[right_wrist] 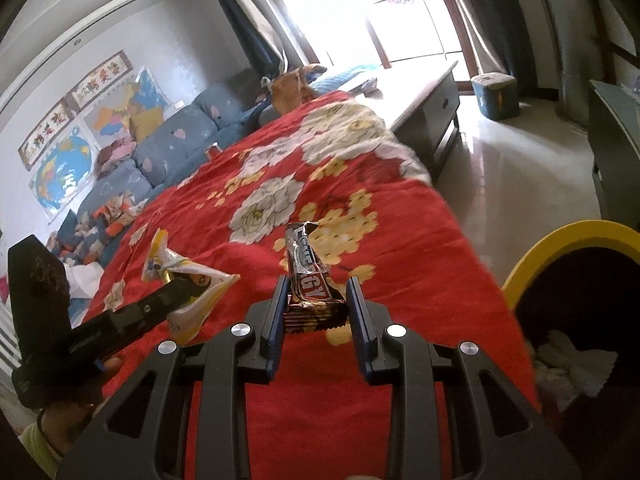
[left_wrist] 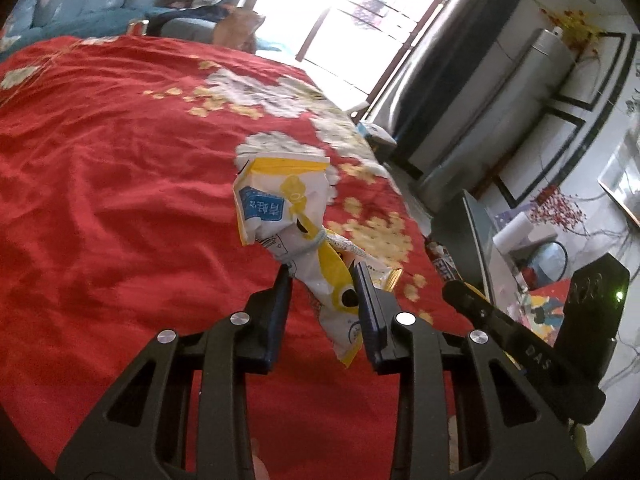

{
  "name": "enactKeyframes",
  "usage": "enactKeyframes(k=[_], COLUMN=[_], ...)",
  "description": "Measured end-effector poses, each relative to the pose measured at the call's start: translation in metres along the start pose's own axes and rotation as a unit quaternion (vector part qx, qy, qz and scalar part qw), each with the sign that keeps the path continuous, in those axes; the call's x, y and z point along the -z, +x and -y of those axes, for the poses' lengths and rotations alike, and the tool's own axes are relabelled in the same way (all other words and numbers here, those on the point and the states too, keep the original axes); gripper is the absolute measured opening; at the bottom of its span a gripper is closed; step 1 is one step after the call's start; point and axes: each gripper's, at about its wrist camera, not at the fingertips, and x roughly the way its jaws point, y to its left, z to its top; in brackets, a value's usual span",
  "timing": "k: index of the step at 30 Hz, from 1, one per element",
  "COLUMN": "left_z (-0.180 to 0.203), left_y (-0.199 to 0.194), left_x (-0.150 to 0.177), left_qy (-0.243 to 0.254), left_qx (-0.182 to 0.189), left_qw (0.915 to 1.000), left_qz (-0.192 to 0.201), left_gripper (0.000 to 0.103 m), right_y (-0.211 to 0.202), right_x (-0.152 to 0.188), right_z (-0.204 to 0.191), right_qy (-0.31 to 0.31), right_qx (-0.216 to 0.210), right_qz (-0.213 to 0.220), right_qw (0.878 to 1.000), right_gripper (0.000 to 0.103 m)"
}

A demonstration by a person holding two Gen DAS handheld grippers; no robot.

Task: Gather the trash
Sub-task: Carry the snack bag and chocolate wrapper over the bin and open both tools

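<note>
Here the left tool [left_wrist: 322, 274], its jaws partway apart, brackets a crumpled white-and-yellow wrapper [left_wrist: 288, 216] above the red floral bedspread [left_wrist: 120, 160]. The right tool [right_wrist: 316, 288], equally wide, flanks a dark snack-bar wrapper [right_wrist: 310, 280]; whether either grips is unclear. A yellow-rimmed bin [right_wrist: 560, 240] stands nearby.

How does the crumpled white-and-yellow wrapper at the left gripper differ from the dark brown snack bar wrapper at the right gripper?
The crumpled white-and-yellow wrapper is pale, twisted and irregular; the dark brown snack bar wrapper is dark and keeps a bar shape. The white-and-yellow one spreads past the left gripper, while the brown one sits compactly inside the right gripper. Both sit between gripper fingers over the red floral bedspread; whether either grip is closed is unclear.
</note>
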Motion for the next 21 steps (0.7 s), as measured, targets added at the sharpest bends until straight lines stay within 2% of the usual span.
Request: enactKeyframes(k=[21], left_z=[0.069], left_y=[-0.003], left_x=[0.017], left_qy=[0.089], left_qx=[0.034], left_qw=[0.9954], left_qz=[-0.005], left_gripper=[0.025], right_y=[-0.051], right_x=[-0.006], right_z=[0.042], right_qy=[0.022], right_qx=[0.041], right_qz=[0.045], right_qw=[0.998], right_gripper=[0.028])
